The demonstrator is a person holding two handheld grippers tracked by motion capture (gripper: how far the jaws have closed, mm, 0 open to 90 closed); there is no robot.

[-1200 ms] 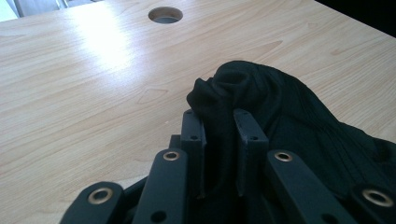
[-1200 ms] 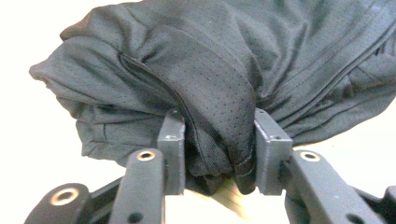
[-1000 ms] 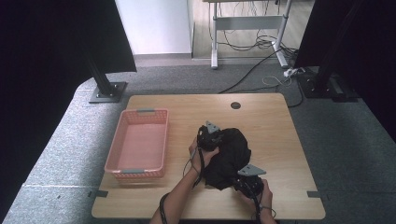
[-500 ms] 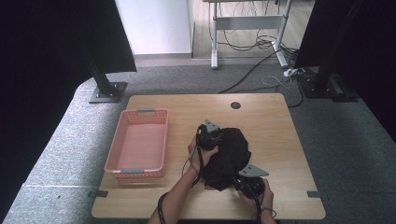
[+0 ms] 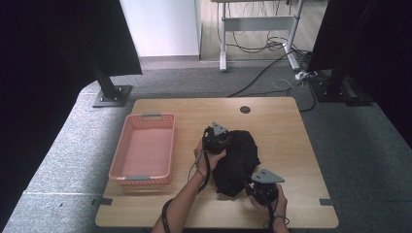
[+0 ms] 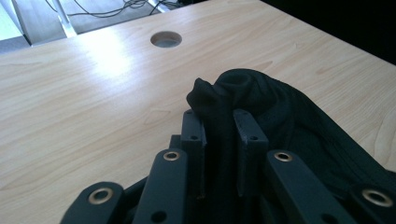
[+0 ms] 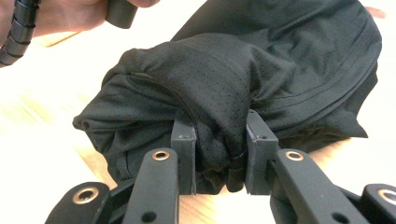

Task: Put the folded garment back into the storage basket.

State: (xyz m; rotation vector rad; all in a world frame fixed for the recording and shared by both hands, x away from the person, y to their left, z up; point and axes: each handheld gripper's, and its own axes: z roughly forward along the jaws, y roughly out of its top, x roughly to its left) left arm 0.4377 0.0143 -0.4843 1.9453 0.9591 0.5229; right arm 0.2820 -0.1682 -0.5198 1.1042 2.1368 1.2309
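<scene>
So both grippers [image 5: 217, 141] [image 5: 260, 187] clamp the crumpled black mesh garment [image 5: 236, 160] mid-frame; pink plastic basket [image 5: 127, 167] at left holds nothing, transfer pending.

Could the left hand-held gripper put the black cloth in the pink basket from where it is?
Probably yes. The left hand-held gripper is shut on the black cloth, and the pink basket sits just beside it with bare table between. But the right hand-held gripper pinches the cloth too.
</scene>
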